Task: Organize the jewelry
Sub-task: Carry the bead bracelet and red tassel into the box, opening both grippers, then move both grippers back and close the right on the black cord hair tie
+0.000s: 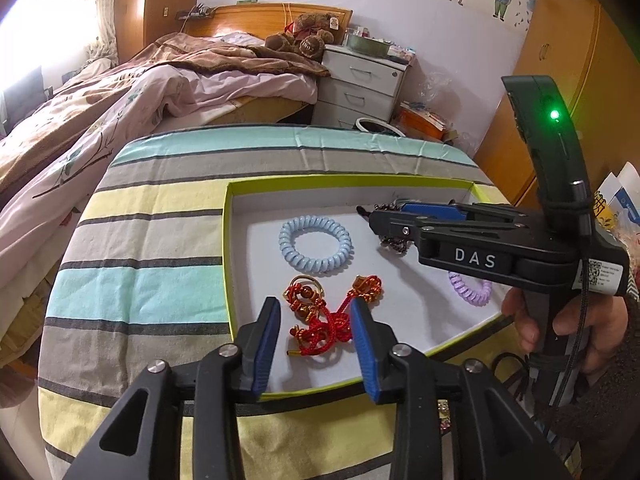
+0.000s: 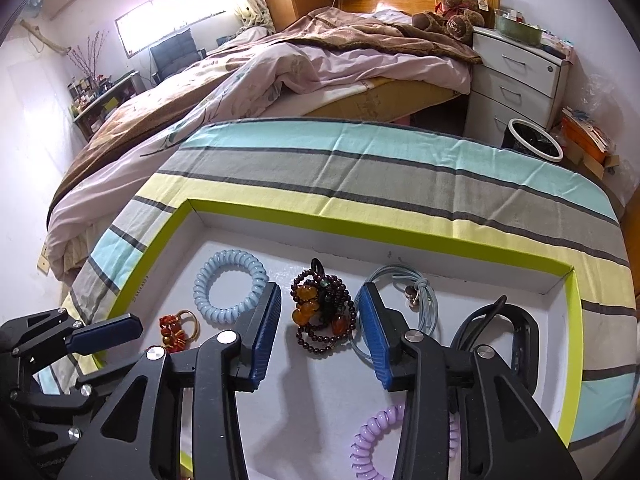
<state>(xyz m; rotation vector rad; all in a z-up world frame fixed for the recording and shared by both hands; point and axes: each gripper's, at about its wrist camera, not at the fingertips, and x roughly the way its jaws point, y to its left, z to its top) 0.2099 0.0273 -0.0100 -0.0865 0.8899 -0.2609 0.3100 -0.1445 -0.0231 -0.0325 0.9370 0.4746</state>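
Red knotted cord (image 1: pixel 328 320) between open left tool (image 1: pixel 316 312), untouched

Home bedroom: bed (image 2: pixel 320 64), nightstand (image 2: pixel 516 76).

red knotted cord charm (image 1: pixel 326 322) | dark bead bracelet (image 2: pixel 324 314) | both flat in white tray (image 2: pixel 248 224)

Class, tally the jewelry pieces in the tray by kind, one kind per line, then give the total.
Spiral hair ties: 2, blue and purple
Red knotted charm: 1
Dark bead bracelet with amber beads: 1
Grey-blue cord loop: 1
Total: 5
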